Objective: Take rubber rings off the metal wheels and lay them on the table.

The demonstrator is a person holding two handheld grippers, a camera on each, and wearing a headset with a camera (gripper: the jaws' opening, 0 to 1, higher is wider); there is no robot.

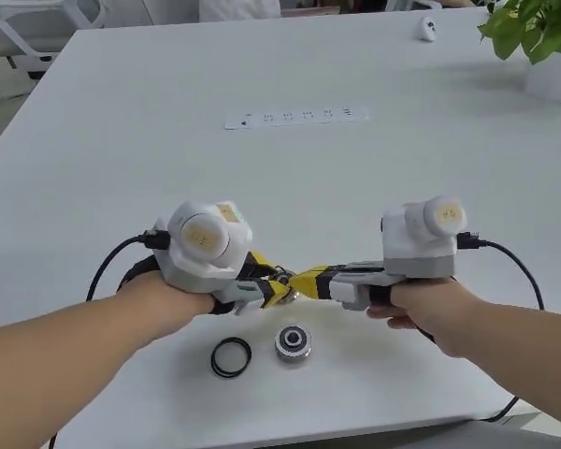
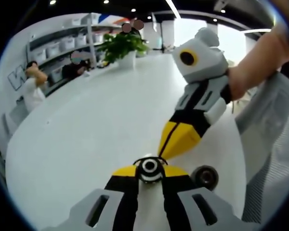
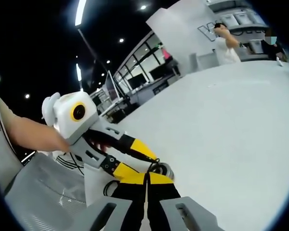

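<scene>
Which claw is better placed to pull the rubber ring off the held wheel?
Probably right: the left claw grips the wheel and must steady it, while the right claw has shut tips at the wheel's rim.

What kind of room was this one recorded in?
Most likely an office or meeting room, perhaps part of a lab: a large white table with a power strip on it, a potted plant at its far corner, and shelves of storage bins along a wall.

On table (image 1: 402,140), rubber ring (image 1: 231,356) just left of metal wheel (image 1: 293,342); power strip (image 1: 296,117) well behind
</scene>
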